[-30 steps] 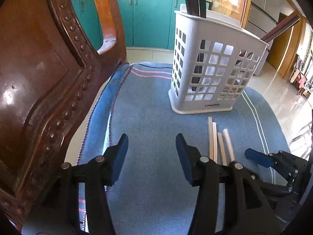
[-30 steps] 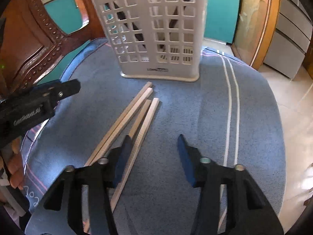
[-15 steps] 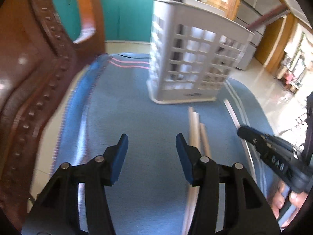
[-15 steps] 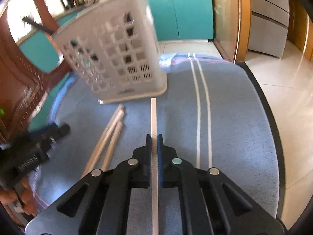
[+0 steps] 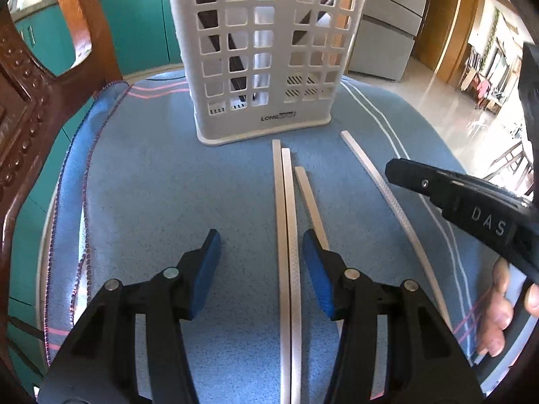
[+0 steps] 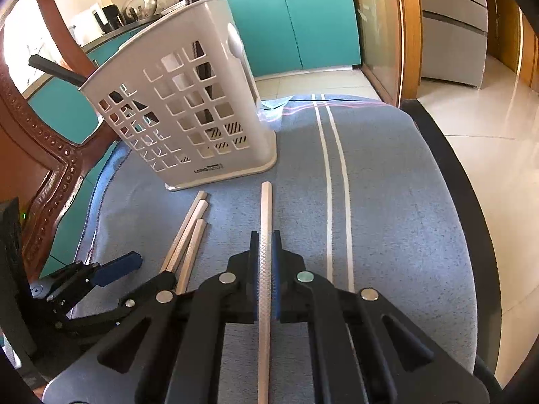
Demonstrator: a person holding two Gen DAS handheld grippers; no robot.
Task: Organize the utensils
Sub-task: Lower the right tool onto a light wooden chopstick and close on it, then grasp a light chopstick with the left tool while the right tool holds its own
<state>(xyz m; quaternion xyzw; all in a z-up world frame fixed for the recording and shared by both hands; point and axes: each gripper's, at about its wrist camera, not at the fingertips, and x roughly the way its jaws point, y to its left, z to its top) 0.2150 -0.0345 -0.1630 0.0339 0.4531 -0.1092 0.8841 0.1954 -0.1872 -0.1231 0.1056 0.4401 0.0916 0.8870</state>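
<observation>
A white slotted utensil basket (image 5: 266, 54) stands on the blue cloth (image 5: 151, 185); it also shows in the right wrist view (image 6: 188, 114), with dark utensils inside. My right gripper (image 6: 265, 245) is shut on one pale chopstick (image 6: 265, 208), which points toward the basket; the same chopstick shows in the left wrist view (image 5: 377, 181). Three more chopsticks (image 5: 286, 202) lie side by side on the cloth; they also show in the right wrist view (image 6: 188, 232). My left gripper (image 5: 261, 249) is open, with a pair of them between its fingers.
A carved wooden chair back (image 5: 30, 107) rises at the left edge of the cloth. Teal cabinets (image 6: 316, 20) and a tiled floor (image 6: 488, 134) lie beyond. The cloth's right edge (image 6: 448, 168) drops off to the floor.
My right gripper has shut on one chopstick and pulled it to the right, away from the other three. My left gripper has moved right, over the remaining chopsticks.
</observation>
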